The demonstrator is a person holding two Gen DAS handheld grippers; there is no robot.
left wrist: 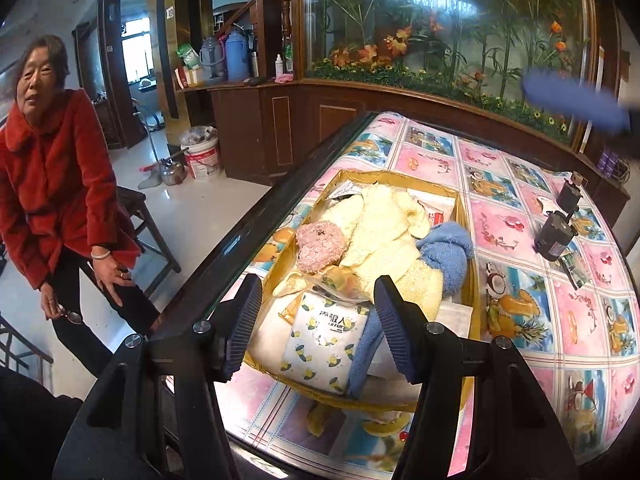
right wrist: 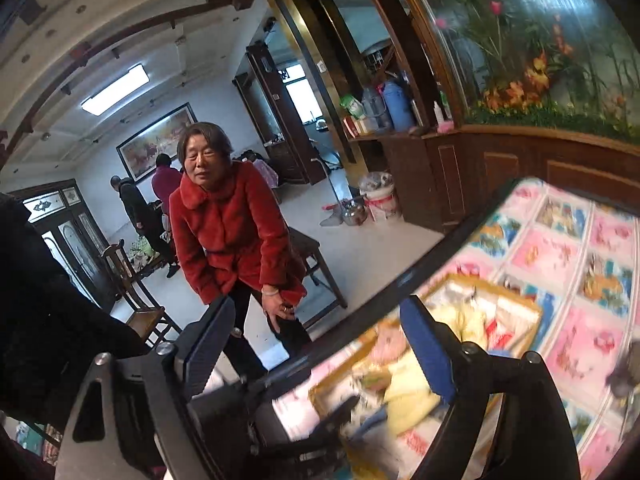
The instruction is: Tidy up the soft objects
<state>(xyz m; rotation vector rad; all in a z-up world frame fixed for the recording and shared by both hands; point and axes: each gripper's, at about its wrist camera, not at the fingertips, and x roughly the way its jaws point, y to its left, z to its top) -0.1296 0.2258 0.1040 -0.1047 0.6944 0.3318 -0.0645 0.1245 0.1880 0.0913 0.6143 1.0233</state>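
left gripper (left wrist: 316, 320): fingers wide apart, holding nothing | right gripper (right wrist: 320, 354): fingers apart too, nothing held | soft things piled in yellow box (left wrist: 474, 280), lemon pack (left wrist: 324, 344) right between left fingers | tip: go down slow, pinch one thing only

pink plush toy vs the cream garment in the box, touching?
Touching. The left wrist view shows the pink plush toy lying against the cream garment in the box, with no gap along their shared edge.
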